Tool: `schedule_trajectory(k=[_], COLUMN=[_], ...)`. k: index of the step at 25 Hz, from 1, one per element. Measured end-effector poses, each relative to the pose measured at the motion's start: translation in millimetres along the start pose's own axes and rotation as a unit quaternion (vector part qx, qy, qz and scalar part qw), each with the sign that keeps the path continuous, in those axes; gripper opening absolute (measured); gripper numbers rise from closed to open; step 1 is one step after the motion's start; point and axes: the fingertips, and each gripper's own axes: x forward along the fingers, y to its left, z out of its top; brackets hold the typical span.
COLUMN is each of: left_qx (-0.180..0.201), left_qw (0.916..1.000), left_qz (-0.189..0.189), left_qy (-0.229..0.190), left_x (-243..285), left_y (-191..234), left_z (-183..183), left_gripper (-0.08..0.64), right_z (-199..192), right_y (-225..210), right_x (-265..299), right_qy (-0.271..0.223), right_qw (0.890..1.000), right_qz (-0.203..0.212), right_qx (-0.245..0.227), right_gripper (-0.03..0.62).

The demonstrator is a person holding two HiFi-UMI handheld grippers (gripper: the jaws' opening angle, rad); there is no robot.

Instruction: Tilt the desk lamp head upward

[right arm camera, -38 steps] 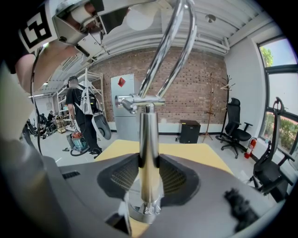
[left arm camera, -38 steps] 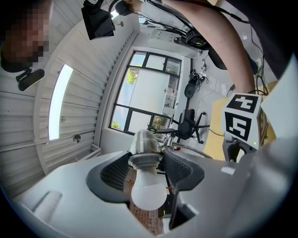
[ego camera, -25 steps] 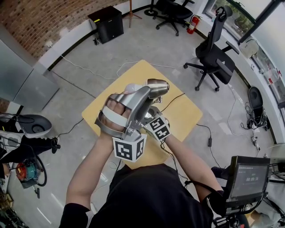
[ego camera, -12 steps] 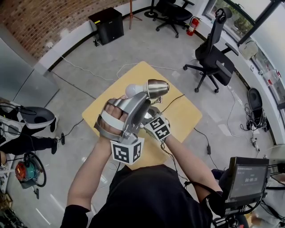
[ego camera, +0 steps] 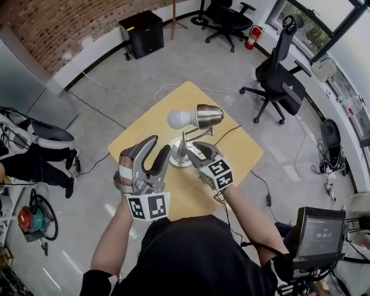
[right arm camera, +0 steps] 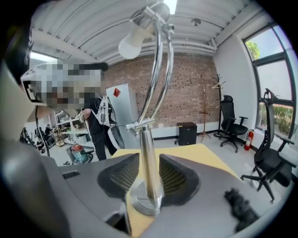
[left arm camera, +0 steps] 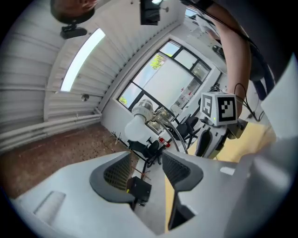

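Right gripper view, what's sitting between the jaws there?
The desk lamp's upright metal post, just above its round base. The right gripper clamps it from both sides, as that view shows.

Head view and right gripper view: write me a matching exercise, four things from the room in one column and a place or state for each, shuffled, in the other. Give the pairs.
Things:
1. light bulb
2. lamp post
3. fire extinguisher
4. black cabinet

Places or states:
A. stands by the brick wall
B. gripped in the right claw
C. red, on the floor near an office chair
D. white, fitted in the metal lamp head

Pairs: 1-D, 2-B, 3-C, 4-A
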Motion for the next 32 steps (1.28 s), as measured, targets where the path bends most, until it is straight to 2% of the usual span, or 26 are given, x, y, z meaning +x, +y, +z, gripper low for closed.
schedule_trajectory(k=[2,4,6,9,10,11,12,14,15,16,17,19,22,24,29,32], left_qx=[-0.064,-0.134,-0.204,-0.306,-0.346,-0.395,-0.451,-0.550,-0.580,-0.594,-0.598,-0.595,-0.603,-0.606,-0.605,-0.602], left_qw=[0.9974,0.9875,0.9701,0.9379,0.9239,0.9045,0.8786,0.8214,0.8012,0.7904,0.7870,0.7869,0.7784,0.7759,0.7776,0.7806], left_qz=[-0.024,-0.073,-0.120,-0.149,-0.150,-0.148,-0.142,-0.130,-0.126,-0.124,-0.125,-0.131,-0.138,-0.140,-0.139,-0.137], left_qy=[0.021,0.041,0.053,0.064,0.064,0.065,0.067,0.073,0.077,0.083,0.089,0.100,0.105,0.107,0.101,0.099], left_x=[-7.2,-14.1,-20.0,-26.9,-28.2,-29.3,-30.6,-34.8,-37.6,-40.5,-43.5,-48.9,-52.1,-50.4,-48.2,-47.4], left_y=[-7.5,-26.4,-47.3,-64.2,-65.7,-66.6,-67.6,-72.4,-76.5,-81.4,-86.6,-96.1,-104.4,-106.7,-107.1,-107.1], left_z=[-15.7,-31.6,-46.1,-57.3,-58.0,-59.2,-61.5,-67.9,-70.6,-72.5,-73.6,-74.6,-73.5,-71.2,-66.6,-64.4], left_gripper=[0.211,0.200,0.199,0.185,0.176,0.163,0.150,0.125,0.108,0.097,0.092,0.081,0.074,0.071,0.064,0.062], right_z=[7.1,10.5,11.8,15.6,17.2,18.7,20.4,24.8,27.3,29.9,32.1,35.8,42.3,46.9,61.8,77.0], right_y=[1.2,6.5,12.0,17.0,17.7,18.3,19.0,20.6,21.1,21.5,22.0,25.9,36.9,42.9,53.8,57.9], right_x=[-12.7,-25.3,-35.7,-50.2,-55.3,-60.5,-65.9,-77.5,-83.7,-89.7,-95.3,-104.4,-113.4,-117.1,-121.0,-127.0], right_qy=[-0.012,-0.014,-0.013,-0.019,-0.025,-0.032,-0.041,-0.062,-0.073,-0.083,-0.094,-0.110,-0.121,-0.124,-0.140,-0.160], right_qw=[1.000,1.000,1.000,0.999,0.999,0.998,0.997,0.994,0.992,0.989,0.987,0.983,0.981,0.981,0.980,0.980], right_qz=[0.005,0.014,0.023,0.029,0.028,0.026,0.024,0.016,0.009,0.001,-0.006,-0.013,-0.007,0.000,0.009,0.006], right_qx=[0.008,0.001,-0.007,0.011,0.024,0.041,0.059,0.093,0.107,0.120,0.131,0.149,0.152,0.147,0.143,0.115], right_gripper=[0.137,0.137,0.137,0.137,0.137,0.137,0.134,0.112,0.100,0.081,0.060,0.011,0.005,0.005,0.005,0.005])
